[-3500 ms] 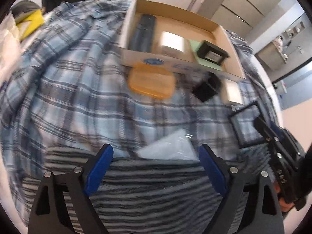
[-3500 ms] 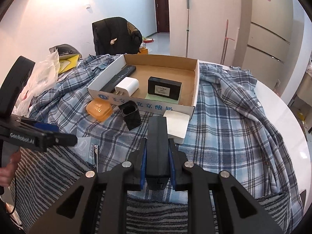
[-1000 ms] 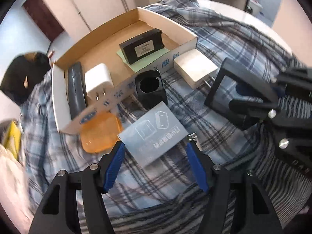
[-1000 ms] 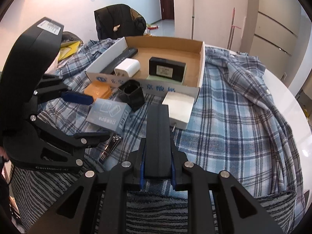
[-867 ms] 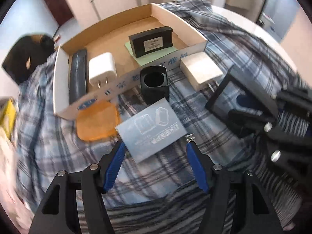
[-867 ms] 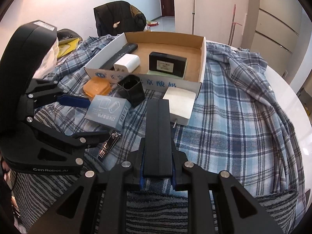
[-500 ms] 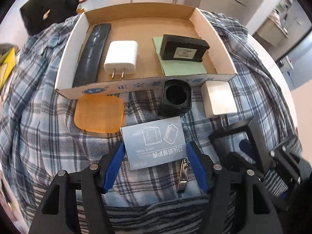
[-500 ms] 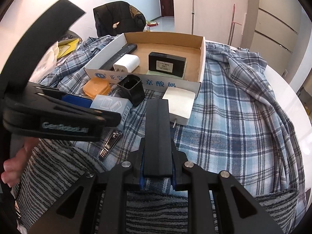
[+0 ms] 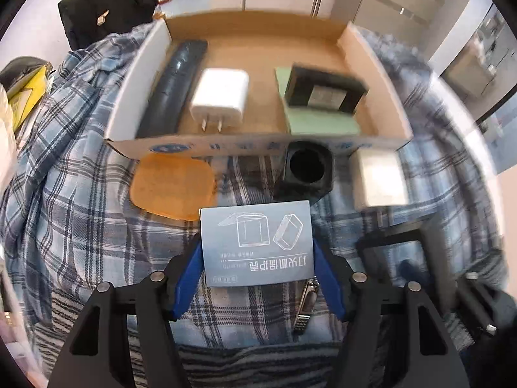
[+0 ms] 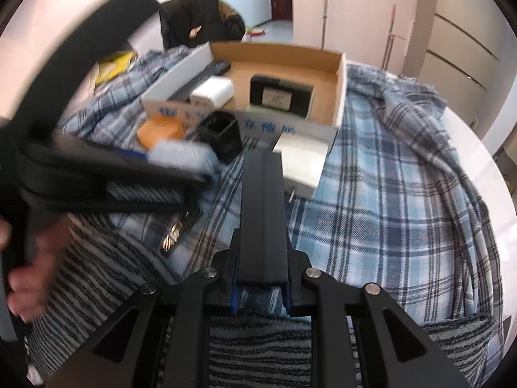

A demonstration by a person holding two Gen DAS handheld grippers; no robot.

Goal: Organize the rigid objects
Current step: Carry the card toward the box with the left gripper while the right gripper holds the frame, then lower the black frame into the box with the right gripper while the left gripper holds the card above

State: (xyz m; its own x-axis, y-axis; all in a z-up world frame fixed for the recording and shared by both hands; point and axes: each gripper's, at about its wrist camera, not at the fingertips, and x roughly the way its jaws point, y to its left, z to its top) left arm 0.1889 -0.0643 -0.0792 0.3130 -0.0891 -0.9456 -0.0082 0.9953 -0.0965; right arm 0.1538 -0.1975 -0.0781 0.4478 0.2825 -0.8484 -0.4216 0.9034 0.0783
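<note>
Left gripper (image 9: 257, 255) clamping grey box (image 9: 257, 242), upside-down Chinese print facing camera, just before cardboard tray (image 9: 374, 64). Right gripper (image 10: 263, 194) pinching black frame (image 10: 263, 213). Tray's blue lettering blurred.

White table (image 10: 484, 168) w/ plaid shirt (image 10: 387, 177), striped cloth (image 10: 252, 349)

left gripper (image 9: 257, 258): black angular frame, two arms with triangular cut-outs; silver round screw heads at the joints
left fingers (image 9: 189, 274): blue pads on the inner faces, long and flat
right gripper (image 10: 262, 220): same black frame; four silver screw heads across the linkage
right fingers (image 10: 253, 213): black flat bars; blue shows only at their base
left gripper seen from the right wrist: broad black curved housing above flat black bars; blurred, any lettering unreadable
hand (image 10: 30, 278): bare fingers at the left gripper's handle; no sleeve visible
</note>
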